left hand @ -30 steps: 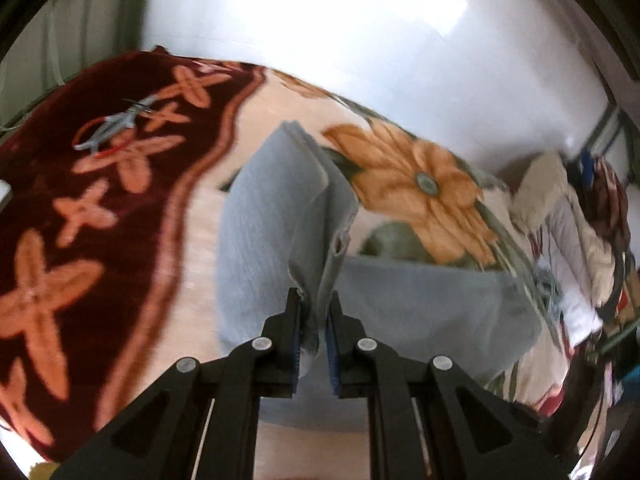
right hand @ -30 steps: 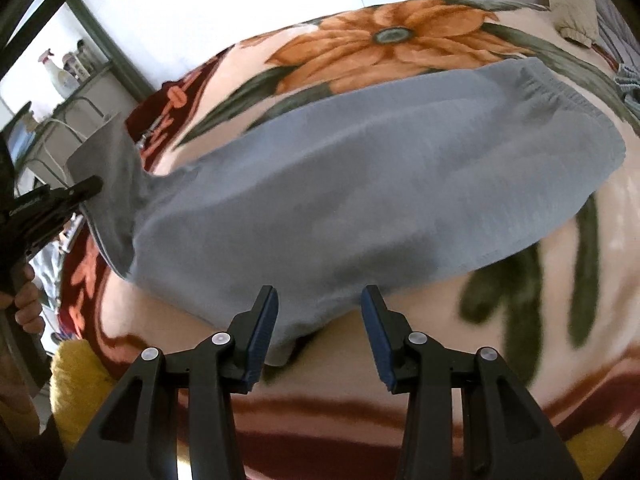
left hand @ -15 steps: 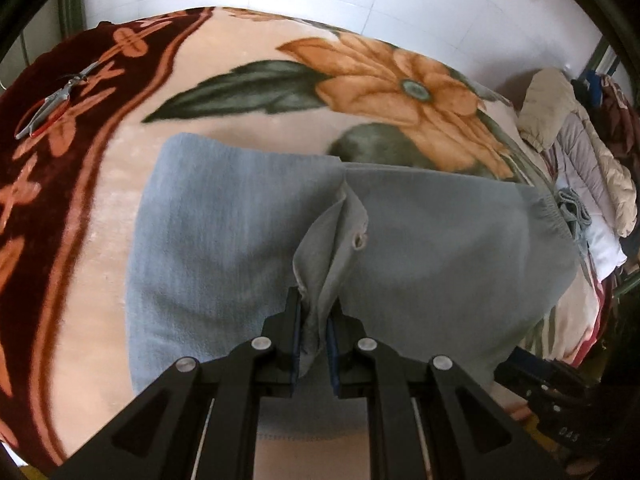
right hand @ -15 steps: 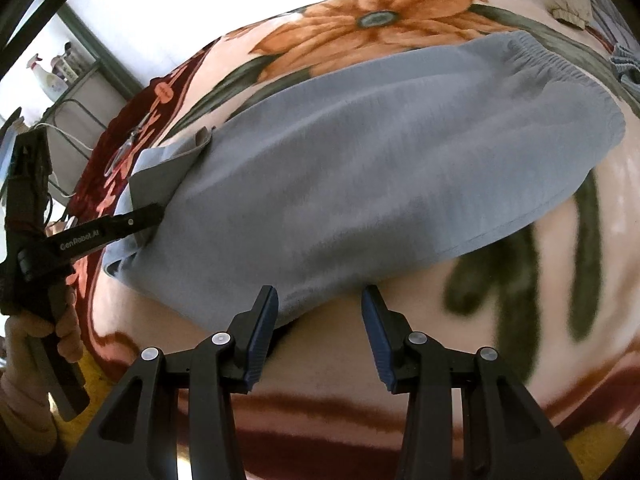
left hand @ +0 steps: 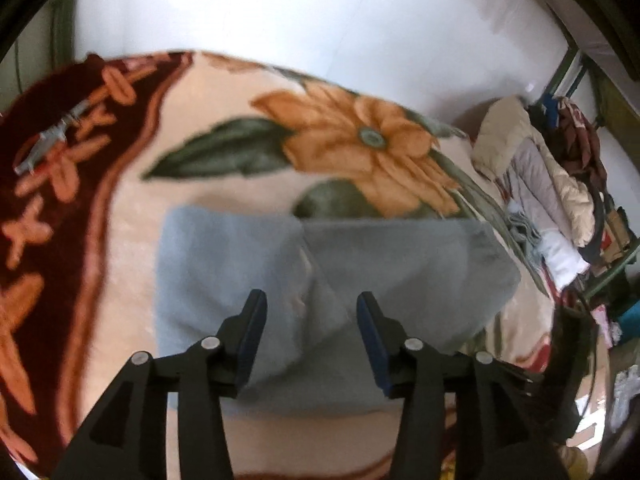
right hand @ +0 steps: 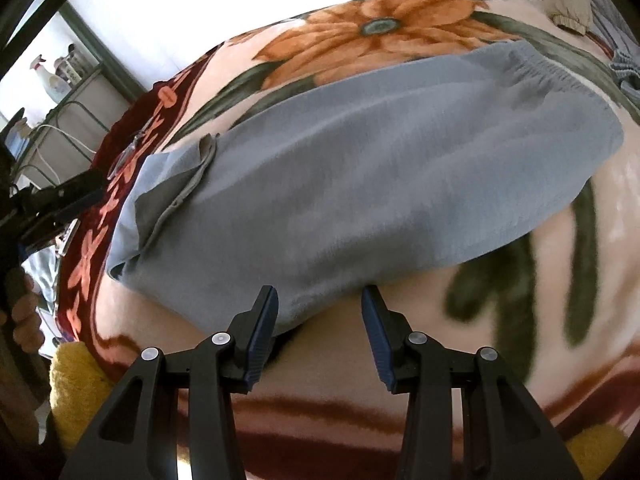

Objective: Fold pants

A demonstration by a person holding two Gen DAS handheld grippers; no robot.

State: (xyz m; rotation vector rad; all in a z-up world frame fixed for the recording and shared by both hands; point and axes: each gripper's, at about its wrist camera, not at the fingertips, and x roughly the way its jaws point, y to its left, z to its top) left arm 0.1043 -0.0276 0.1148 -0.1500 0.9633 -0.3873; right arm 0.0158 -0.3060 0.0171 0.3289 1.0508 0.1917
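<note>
Grey pants [left hand: 400, 264] lie folded on a flowered blanket [left hand: 224, 184]. My left gripper [left hand: 310, 300] hovers over the middle of them, its jaws opening, and the cloth lies below them, not pinched. In the right wrist view the pants [right hand: 360, 184] stretch from the elastic waistband [right hand: 536, 68] at the far right to a leg end [right hand: 176, 184] laid back over them at the left. My right gripper [right hand: 320, 294] stands open at the near edge of the pants, its pads off the cloth. The left gripper [right hand: 90, 186] shows at the left of that view, clear of the leg end.
A heap of jackets and clothes [left hand: 536, 184] lies beyond the blanket's right end. A small metal tool [left hand: 48, 140] rests on the dark red border. A shelf with bottles [right hand: 52, 80] stands at the far left, and a yellow cloth [right hand: 76, 376] lies below the blanket's near edge.
The left gripper carried the leg end over onto the pants, then let it go; its jaws went from shut to apart and it drew back. The right gripper has not moved.
</note>
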